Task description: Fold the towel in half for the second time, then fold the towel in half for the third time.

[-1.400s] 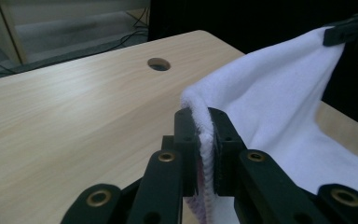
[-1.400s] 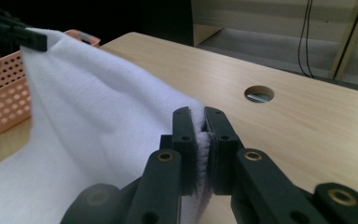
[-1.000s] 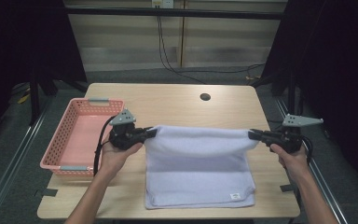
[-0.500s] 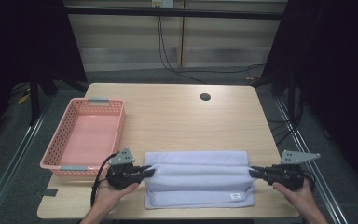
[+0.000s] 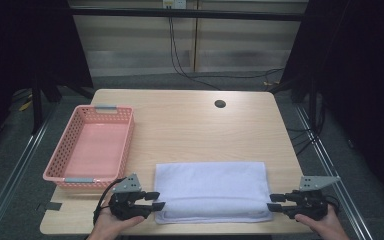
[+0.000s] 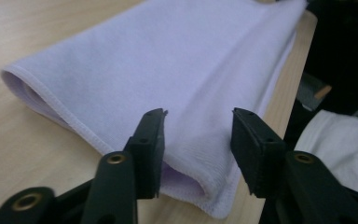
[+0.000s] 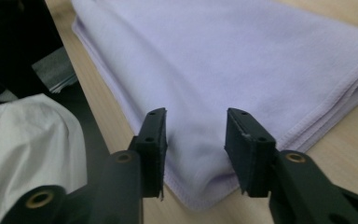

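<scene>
Folded once and lying flat along the near edge of the table (image 5: 190, 125), beside a pink basket (image 5: 92, 147): a lilac towel (image 5: 211, 190). At its near corners, left gripper (image 5: 156, 200) and right gripper (image 5: 273, 202), jaws just opened and half apart, cloth between them, nothing gripped. Likely left: further folding, perhaps basketing.

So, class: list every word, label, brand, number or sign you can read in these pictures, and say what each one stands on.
None can be read: the folded towel, pink basket, table, left gripper and right gripper show no legible writing.
</scene>
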